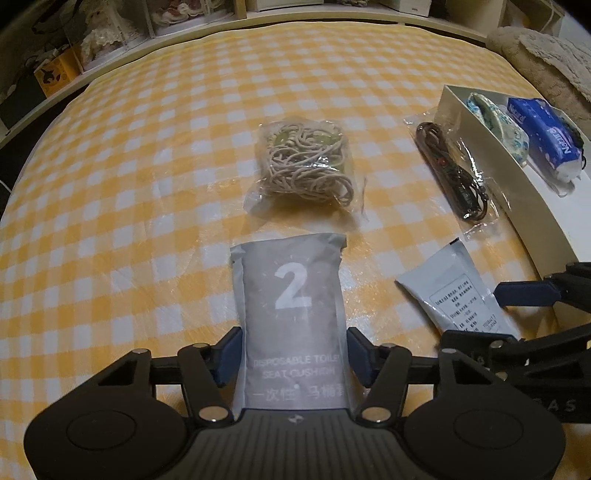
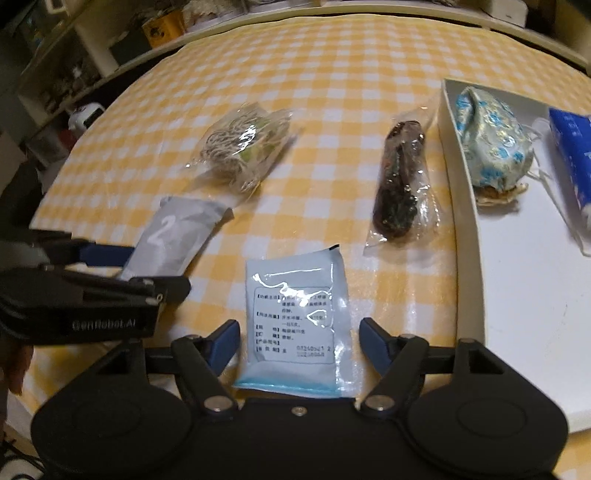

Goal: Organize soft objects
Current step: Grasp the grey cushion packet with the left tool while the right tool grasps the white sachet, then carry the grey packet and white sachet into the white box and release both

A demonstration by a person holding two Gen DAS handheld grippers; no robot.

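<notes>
A yellow-and-white checked cloth (image 1: 147, 184) carries a grey packet (image 1: 291, 314) with a white "2", beside a white tray (image 2: 517, 295).

Open checked cloth (image 1: 147, 166) leftward; cord bag (image 1: 306, 166) ahead, white tray (image 1: 476, 129) rightward.

A lived-in home room: beyond the tongs, a counter (image 1: 147, 147) under yellow-checked cloth, cluttered white shelving (image 1: 110, 33) behind it, a fluffy beige blanket (image 1: 546, 62) far right.

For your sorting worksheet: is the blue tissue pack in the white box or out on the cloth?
In: the blue tissue pack lies inside the white box.
</notes>
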